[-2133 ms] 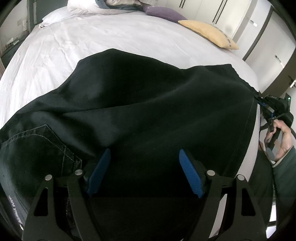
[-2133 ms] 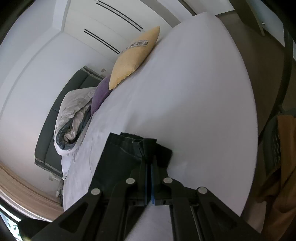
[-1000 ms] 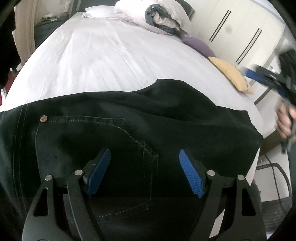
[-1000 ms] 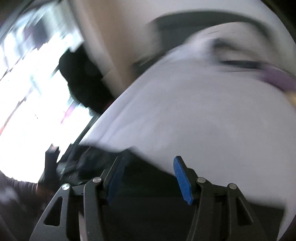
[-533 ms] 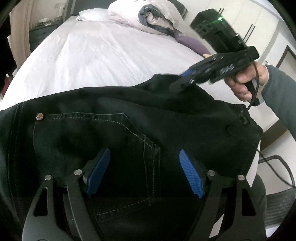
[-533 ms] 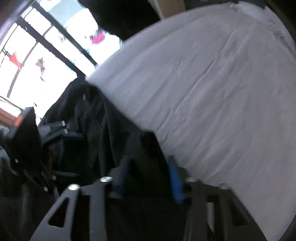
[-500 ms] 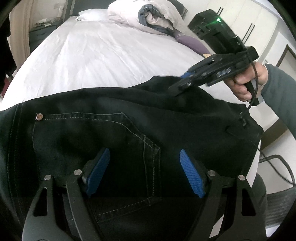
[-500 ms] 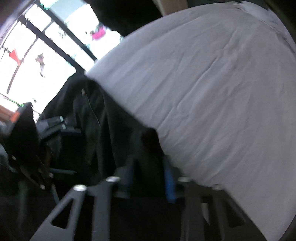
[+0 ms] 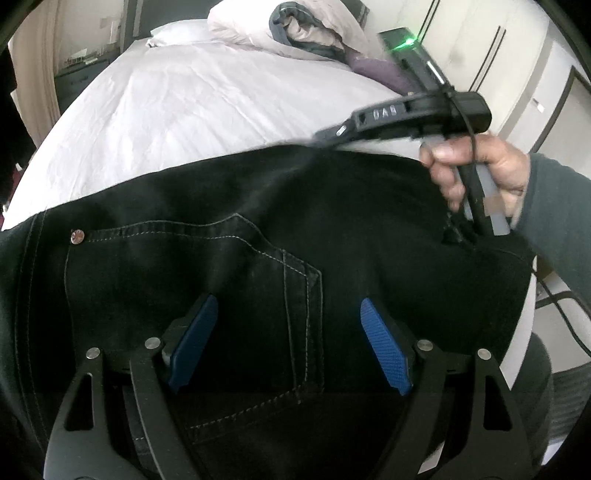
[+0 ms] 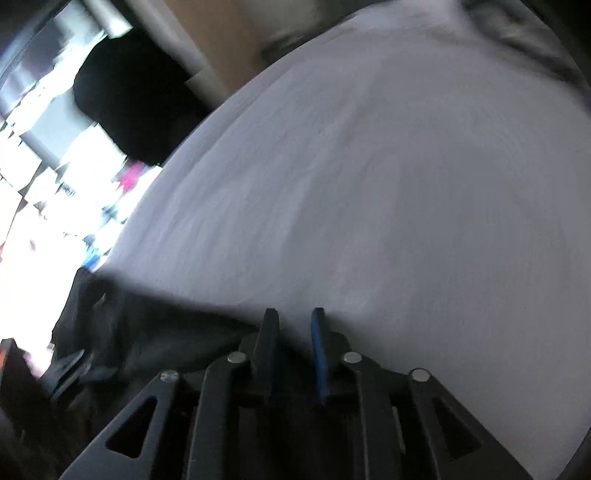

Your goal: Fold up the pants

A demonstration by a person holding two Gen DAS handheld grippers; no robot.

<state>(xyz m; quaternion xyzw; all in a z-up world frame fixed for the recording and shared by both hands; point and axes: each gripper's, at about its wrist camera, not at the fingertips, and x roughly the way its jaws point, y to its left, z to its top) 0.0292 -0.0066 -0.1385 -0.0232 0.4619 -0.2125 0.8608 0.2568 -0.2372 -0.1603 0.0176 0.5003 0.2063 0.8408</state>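
Note:
Black denim pants (image 9: 258, 229) lie across the near part of the white bed (image 9: 184, 103), back pocket up. My left gripper (image 9: 286, 325) is open above the pocket, holding nothing. In the left wrist view my right gripper (image 9: 325, 134) reaches in from the right, its tip at the far edge of the pants. In the blurred right wrist view my right gripper (image 10: 293, 321) has its jaws close together over that dark edge of the pants (image 10: 155, 321). Whether fabric sits between them is not clear.
A rolled duvet (image 9: 295, 29) and a purple pillow (image 9: 376, 70) lie at the head of the bed. White wardrobe doors (image 9: 491, 51) stand at the right. A bright window (image 10: 44, 147) and a dark shape (image 10: 136, 96) are beyond the bed's left side.
My right gripper has swung from the right side of the bed to the far edge of the pants and narrowed its jaws. My left gripper stays open over the pocket.

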